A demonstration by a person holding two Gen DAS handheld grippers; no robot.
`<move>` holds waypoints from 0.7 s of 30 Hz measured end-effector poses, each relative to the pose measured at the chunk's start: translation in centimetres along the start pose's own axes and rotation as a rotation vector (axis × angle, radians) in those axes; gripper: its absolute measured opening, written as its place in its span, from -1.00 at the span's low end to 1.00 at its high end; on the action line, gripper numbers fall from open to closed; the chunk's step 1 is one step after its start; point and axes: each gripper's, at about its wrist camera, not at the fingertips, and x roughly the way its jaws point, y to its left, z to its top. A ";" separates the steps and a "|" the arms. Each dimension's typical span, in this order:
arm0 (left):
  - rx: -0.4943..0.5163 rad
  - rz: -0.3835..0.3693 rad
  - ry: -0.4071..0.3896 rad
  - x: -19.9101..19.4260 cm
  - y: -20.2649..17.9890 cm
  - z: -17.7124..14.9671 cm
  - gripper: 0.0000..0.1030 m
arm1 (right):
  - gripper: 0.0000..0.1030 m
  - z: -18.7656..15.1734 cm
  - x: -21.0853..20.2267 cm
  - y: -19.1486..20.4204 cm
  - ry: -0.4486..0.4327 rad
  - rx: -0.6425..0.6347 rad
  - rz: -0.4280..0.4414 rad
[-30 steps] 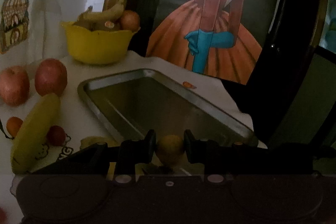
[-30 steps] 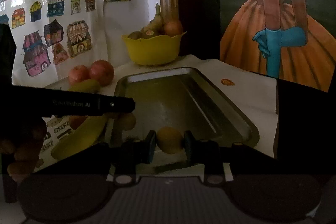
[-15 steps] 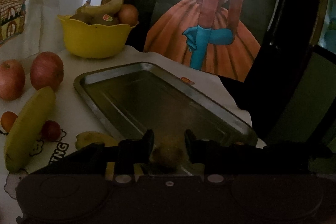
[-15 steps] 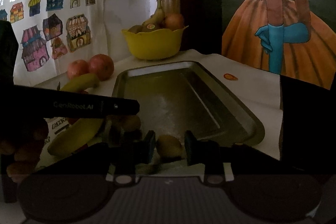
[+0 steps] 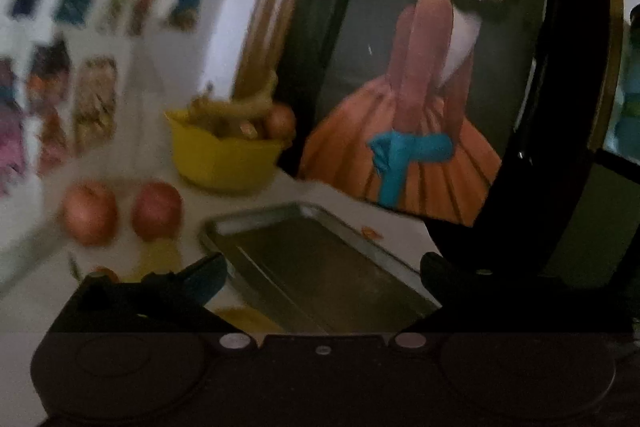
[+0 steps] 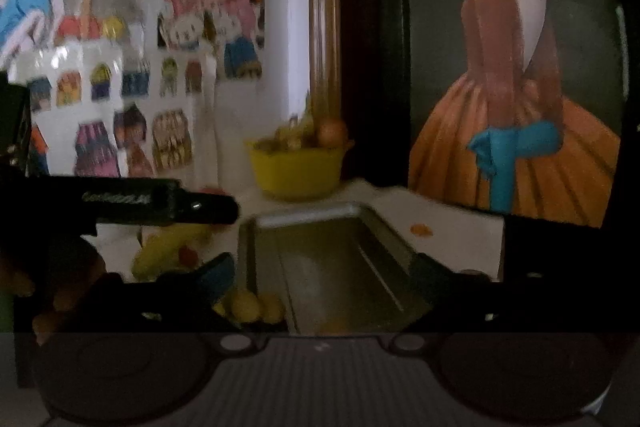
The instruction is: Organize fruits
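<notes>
Both fingers opening, nothing between: left gripper, right gripper. Advisable: next fruit, apples, centred before closing above tray.

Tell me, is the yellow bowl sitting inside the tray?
No, the yellow bowl stands on the table beyond the tray's far rim.

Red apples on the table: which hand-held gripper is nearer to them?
Left. The left hand-held gripper is at the tray's side toward the red apples; the right hand-held gripper sits beyond it, facing the tray. Both jaws are opening, nothing between them.
</notes>
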 end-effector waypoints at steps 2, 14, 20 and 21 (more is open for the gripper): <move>0.008 0.014 -0.031 -1.8 0.3 0.4 0.99 | 1.00 0.3 -1.3 0.8 -0.037 -0.005 0.000; 0.016 0.104 -0.129 -11.9 3.6 -0.3 0.99 | 1.00 0.2 -7.4 8.1 -0.121 -0.066 0.044; 0.083 0.150 -0.121 -14.9 4.7 -2.0 0.99 | 1.00 -1.3 -8.4 11.4 -0.065 -0.072 0.074; 0.091 0.155 -0.114 -15.2 4.9 -2.4 0.99 | 1.00 -1.6 -8.5 11.8 -0.053 -0.072 0.082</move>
